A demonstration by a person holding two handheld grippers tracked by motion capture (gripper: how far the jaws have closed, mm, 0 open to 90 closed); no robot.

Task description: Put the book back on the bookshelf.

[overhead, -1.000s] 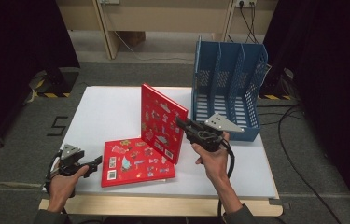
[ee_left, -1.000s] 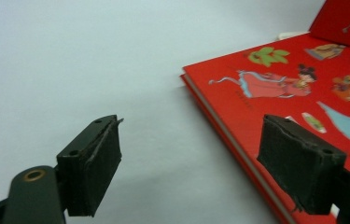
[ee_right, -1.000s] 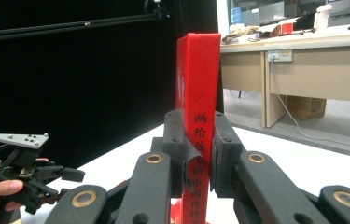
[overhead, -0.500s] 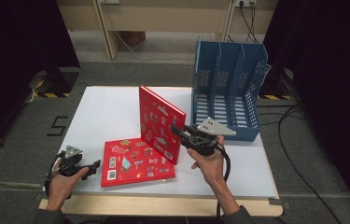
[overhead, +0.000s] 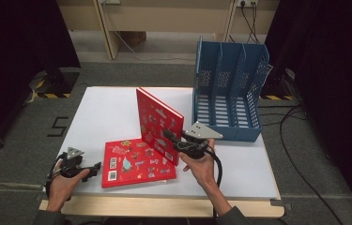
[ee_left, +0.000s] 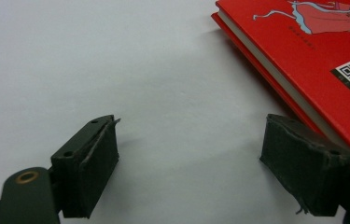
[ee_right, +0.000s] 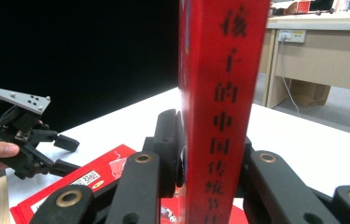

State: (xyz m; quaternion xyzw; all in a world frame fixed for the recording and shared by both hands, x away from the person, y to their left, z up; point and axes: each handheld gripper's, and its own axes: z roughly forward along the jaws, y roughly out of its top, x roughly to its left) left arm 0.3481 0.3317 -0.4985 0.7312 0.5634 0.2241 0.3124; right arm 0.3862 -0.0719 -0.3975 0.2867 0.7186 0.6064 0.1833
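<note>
A red book point(overhead: 157, 122) stands upright on the white table point(overhead: 108, 112), its lower corner over a second red book point(overhead: 136, 164) that lies flat. My right gripper point(overhead: 171, 140) clasps the upright book by its spine point(ee_right: 221, 102); its jaws have just been opening a little, with the pads still against both covers. My left gripper point(overhead: 96, 168) rests low at the table's front left, beside the flat book's edge point(ee_left: 312, 51). Its jaws point(ee_left: 189, 163) have just been opening and stand wide apart over bare table. The left gripper point(ee_right: 65, 154) also shows in the right gripper view.
A blue file rack point(overhead: 230, 89) with three upright slots stands at the table's back right, just behind the right hand. Bare table lies to the left and behind the books. Cables point(overhead: 300, 122) trail on the floor at the right.
The right hand has come down and toward the left with the upright book, bringing it against the flat book. The left hand has stayed in place.
</note>
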